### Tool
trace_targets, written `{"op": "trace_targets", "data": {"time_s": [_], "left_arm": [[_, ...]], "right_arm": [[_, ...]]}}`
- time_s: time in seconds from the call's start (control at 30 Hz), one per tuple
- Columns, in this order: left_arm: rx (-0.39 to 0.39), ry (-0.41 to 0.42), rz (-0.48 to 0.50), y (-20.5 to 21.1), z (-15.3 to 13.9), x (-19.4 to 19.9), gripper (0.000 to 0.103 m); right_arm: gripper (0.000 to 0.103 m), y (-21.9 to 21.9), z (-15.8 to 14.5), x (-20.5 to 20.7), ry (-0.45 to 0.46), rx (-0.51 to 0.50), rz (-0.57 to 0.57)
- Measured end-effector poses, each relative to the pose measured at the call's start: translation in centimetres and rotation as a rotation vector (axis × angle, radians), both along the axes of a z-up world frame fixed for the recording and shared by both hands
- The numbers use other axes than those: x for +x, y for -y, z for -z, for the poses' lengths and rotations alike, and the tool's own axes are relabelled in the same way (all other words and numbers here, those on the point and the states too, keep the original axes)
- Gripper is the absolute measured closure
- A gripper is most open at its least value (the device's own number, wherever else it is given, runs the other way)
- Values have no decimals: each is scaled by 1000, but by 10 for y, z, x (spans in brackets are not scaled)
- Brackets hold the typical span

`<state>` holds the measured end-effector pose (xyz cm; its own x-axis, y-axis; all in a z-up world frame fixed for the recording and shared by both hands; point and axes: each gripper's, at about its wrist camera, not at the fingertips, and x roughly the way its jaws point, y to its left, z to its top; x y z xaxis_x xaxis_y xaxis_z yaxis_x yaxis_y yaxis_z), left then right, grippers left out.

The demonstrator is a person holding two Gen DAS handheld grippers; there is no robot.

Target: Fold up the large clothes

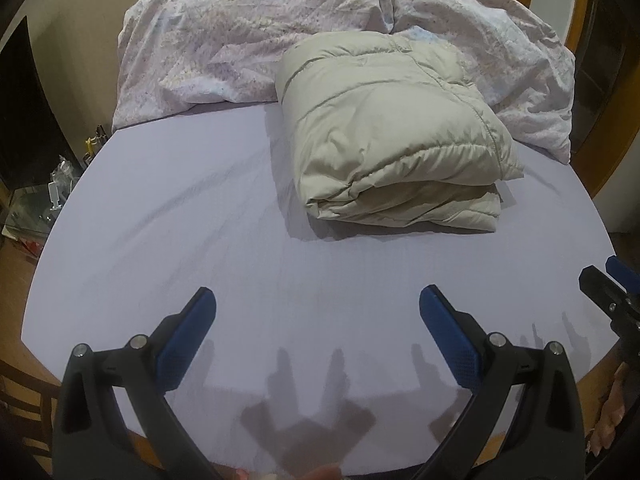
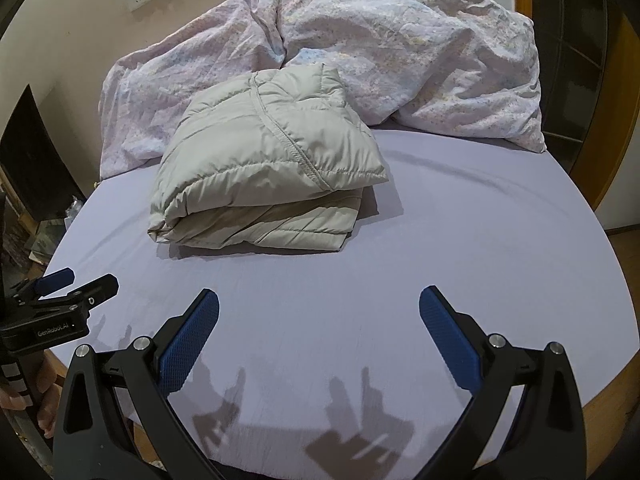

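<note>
Left wrist view: one pale beige quilted puffer jacket (image 1: 394,136) lies folded into a thick bundle on the lilac fitted bed sheet (image 1: 192,240), far half of the bed, back edge touching the crumpled pink floral duvet (image 1: 224,36) heaped by the wall. Left gripper (image 1: 317,304) hovers over bare sheet near the bed's front edge, jaws spread wide, nothing between the blue pads. Right gripper (image 2: 319,306) does the same beside it, jaws wide and empty; both well apart from the jacket.

Handling judgement: jacket looks light, soft and puffy, with a slick nylon shell, so it likely springs back open and slides under a shallow pinch. Best hold is probably the stitched hem or seam line (image 2: 298,152) across the top layer, or the stacked front edge with both layers pinched together, one gripper per corner.

Count: one jacket, one duvet, one sheet, two grippers. Small clutter on the low stand left of the bed (image 1: 60,184) is too distorted to count, possibly bottles.

Fold looks essentially done.
</note>
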<state>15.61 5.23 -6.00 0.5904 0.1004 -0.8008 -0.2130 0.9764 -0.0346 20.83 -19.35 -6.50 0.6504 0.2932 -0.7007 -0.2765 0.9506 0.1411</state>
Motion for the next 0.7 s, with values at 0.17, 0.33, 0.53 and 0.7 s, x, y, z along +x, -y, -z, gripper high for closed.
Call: {"op": "trace_targets", "data": {"time_s": [0.17, 0.33, 0.53, 0.7], "left_arm": [[1, 7, 22, 6, -7, -4, 2], [-13, 21, 36, 12, -14, -7, 2], [-20, 10, 47, 16, -16, -7, 2], [-20, 3, 56, 20, -17, -8, 2]], "right_arm": [[1, 2, -1, -4, 0, 7, 0], [1, 3, -4, -10, -1, 10, -7], [1, 3, -9, -13, -26, 20, -31], [1, 4, -8, -13, -47, 36, -44]]}}
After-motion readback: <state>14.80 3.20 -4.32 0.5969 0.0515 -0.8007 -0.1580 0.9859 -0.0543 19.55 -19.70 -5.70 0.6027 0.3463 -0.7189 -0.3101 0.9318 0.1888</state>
